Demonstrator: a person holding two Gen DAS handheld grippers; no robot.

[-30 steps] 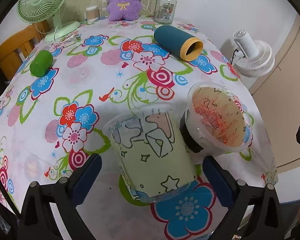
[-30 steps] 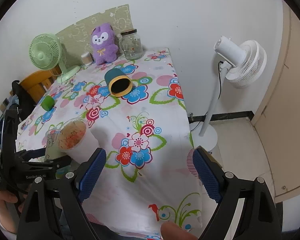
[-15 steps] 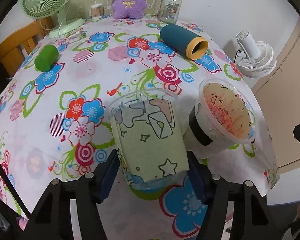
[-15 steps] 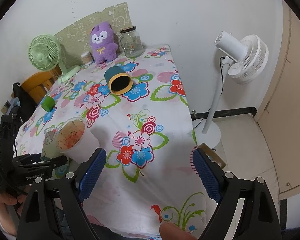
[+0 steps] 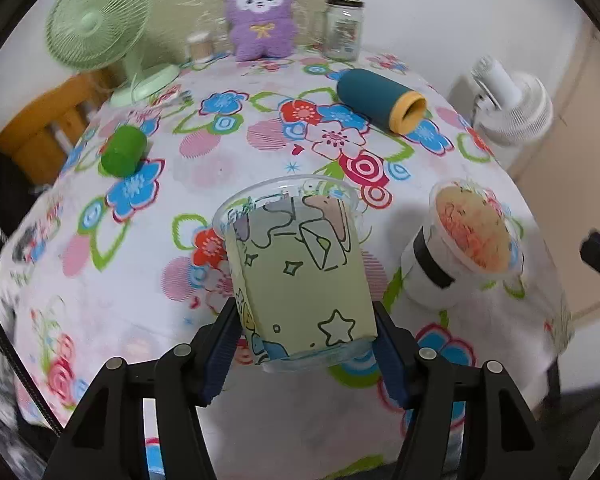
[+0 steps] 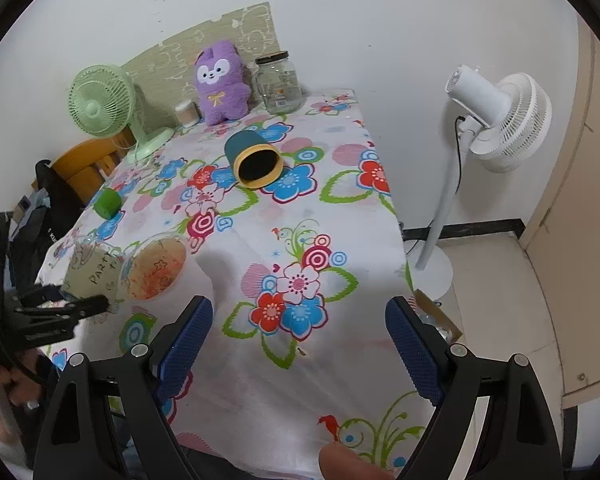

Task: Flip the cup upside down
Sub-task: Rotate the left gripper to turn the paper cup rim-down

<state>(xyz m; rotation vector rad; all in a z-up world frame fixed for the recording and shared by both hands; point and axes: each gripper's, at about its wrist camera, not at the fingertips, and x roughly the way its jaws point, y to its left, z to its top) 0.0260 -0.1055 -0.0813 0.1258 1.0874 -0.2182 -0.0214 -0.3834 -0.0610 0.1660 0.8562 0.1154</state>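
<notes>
A clear plastic cup with a pale green cartoon sleeve is held in my left gripper, whose blue pads press its base from both sides. It is lifted off the flowered tablecloth and tilted away, mouth toward the far side. It also shows in the right wrist view, in the left gripper. My right gripper is open and empty above the table's near edge.
A white cup with orange print lies on its side just right of the held cup. A teal tumbler with a yellow rim and a small green cup lie farther back. Green fan, purple plush, glass jar at the rear. White floor fan beside the table.
My left gripper closed on the green-sleeved cup and raised it off the cloth, tilting it. The right gripper stayed open and barely moved.
</notes>
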